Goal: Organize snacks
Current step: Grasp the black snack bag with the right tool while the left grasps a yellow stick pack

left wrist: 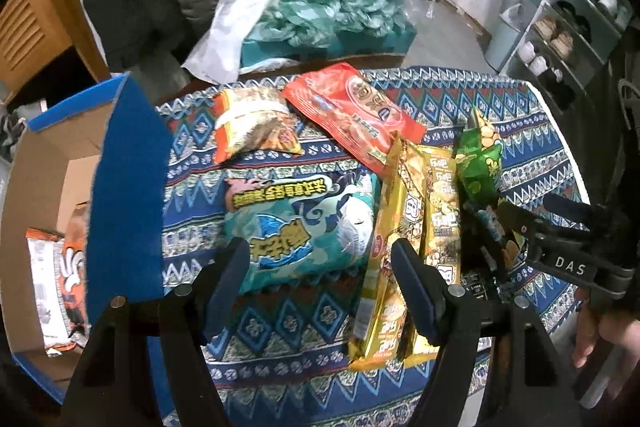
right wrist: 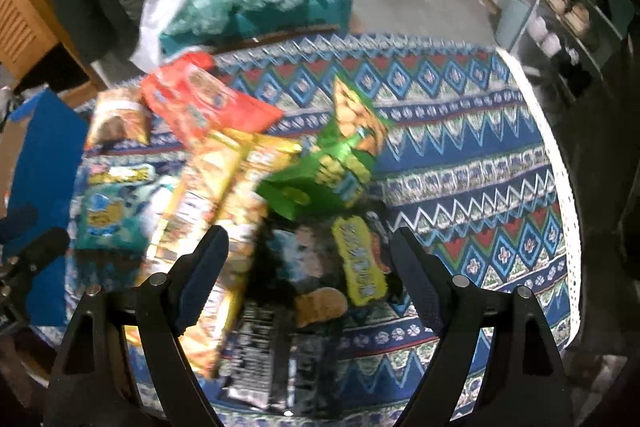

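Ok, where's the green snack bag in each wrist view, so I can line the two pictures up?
Left wrist view: green snack bag sits right of centre, beside the yellow packets, just ahead of the other gripper.
Right wrist view: green snack bag is near centre, above the black bag.
Shared landmark: the red-orange packet, up and left of it in both.
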